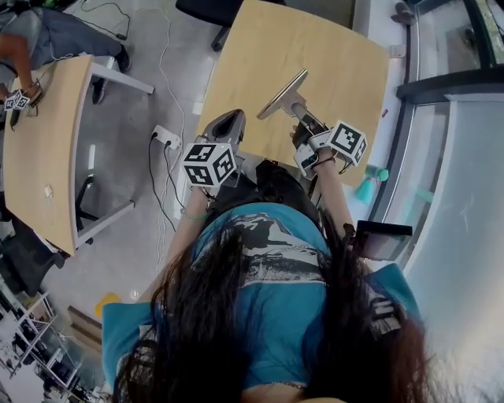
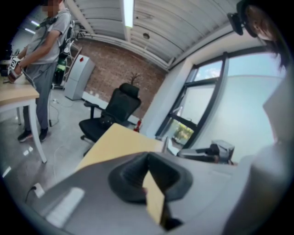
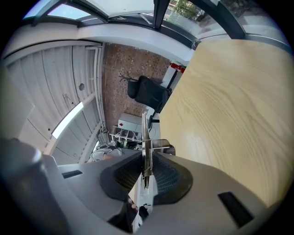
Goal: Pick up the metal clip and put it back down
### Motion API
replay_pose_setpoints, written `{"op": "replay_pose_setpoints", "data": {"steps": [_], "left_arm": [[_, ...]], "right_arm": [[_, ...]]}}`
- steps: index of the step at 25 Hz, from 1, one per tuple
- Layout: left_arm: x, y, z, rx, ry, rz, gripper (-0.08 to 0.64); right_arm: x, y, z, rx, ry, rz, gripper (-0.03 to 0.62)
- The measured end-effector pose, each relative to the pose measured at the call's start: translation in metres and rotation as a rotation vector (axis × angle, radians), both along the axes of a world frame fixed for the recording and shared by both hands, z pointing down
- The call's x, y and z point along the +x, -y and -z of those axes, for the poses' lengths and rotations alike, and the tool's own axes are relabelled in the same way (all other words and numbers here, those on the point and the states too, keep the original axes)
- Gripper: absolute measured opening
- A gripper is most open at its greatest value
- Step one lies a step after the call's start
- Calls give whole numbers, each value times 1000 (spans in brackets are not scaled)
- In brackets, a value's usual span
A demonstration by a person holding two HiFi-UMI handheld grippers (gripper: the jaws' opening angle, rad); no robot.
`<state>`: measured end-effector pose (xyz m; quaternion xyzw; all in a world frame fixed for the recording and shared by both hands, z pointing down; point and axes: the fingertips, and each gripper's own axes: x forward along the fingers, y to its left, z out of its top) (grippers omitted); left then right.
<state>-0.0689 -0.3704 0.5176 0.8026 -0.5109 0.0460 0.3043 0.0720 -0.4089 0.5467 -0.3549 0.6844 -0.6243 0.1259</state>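
Observation:
The metal clip (image 1: 282, 93) is a flat silver plate with a spring, held in the air above the near part of the wooden table (image 1: 331, 63). My right gripper (image 1: 296, 108) is shut on it. In the right gripper view the clip (image 3: 146, 151) stands edge-on between the dark pads (image 3: 167, 176), with its blade sticking out past them. My left gripper (image 1: 233, 120) hovers over the table's near left edge, apart from the clip. Seen in the left gripper view, its jaws (image 2: 148, 170) meet at the tips with nothing in them.
A black office chair (image 1: 209, 12) stands beyond the table's far end. On the floor to the left lies a white power strip (image 1: 167, 138) with cables. Further left is a second wooden table (image 1: 47, 157) with another person (image 1: 24, 39). A window frame (image 1: 441, 83) runs along the right.

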Motion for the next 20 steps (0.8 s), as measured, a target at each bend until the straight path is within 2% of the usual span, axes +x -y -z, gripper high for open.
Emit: {"op": "replay_pose_setpoints", "data": {"steps": [4, 16, 20], "left_arm": [[-1, -13, 3, 15, 18, -42, 5], [11, -14, 2, 5, 79, -172, 2], [8, -11, 4, 24, 82, -137, 2]], "right_arm": [[-1, -24, 8, 10, 12, -40, 77], [0, -27, 9, 3, 4, -78, 77], [0, -28, 9, 1, 2, -77, 77]]}}
